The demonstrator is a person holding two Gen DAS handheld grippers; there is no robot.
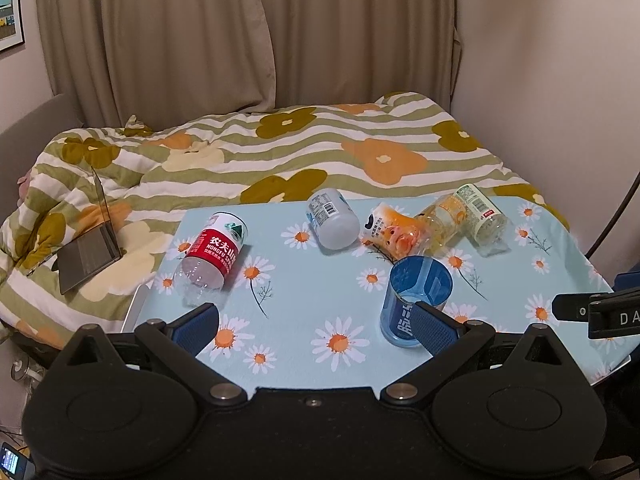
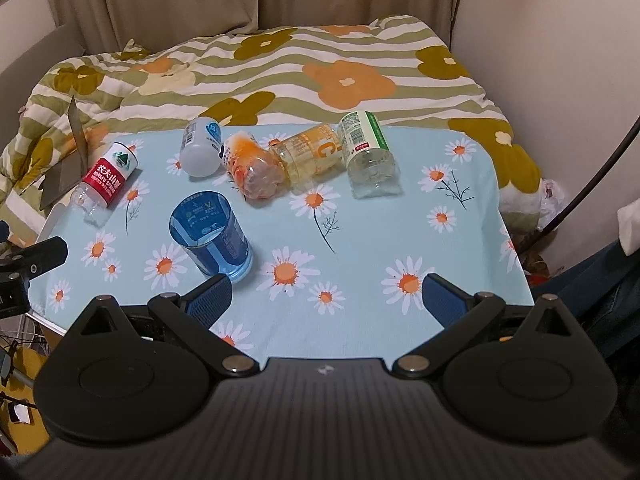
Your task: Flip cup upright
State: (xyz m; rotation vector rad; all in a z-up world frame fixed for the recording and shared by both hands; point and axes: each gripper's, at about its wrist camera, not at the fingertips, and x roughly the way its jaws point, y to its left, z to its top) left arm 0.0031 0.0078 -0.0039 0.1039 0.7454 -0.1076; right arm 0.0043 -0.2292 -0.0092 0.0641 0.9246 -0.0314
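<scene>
A blue cut-bottle cup [image 1: 416, 296] stands upright, mouth up, on the daisy tablecloth [image 1: 304, 304]; it also shows in the right wrist view [image 2: 212, 236]. My left gripper [image 1: 316, 326] is open and empty, its right finger [image 1: 434, 328] in front of the cup's near side. My right gripper [image 2: 326, 300] is open and empty, low over the table's near edge, with the cup just beyond its left finger [image 2: 210, 300]. Further cups lie on their sides: red-labelled [image 1: 214, 256], white [image 1: 332, 218], orange [image 1: 394, 232], yellow [image 1: 444, 216] and green-labelled [image 1: 482, 214].
The table [image 2: 460, 240] stands against a bed with a floral striped quilt [image 1: 280, 152]. An open laptop [image 1: 88, 240] lies on the bed at left. Curtains [image 1: 240, 32] and a wall are behind. A dark cable [image 2: 592, 184] runs at right.
</scene>
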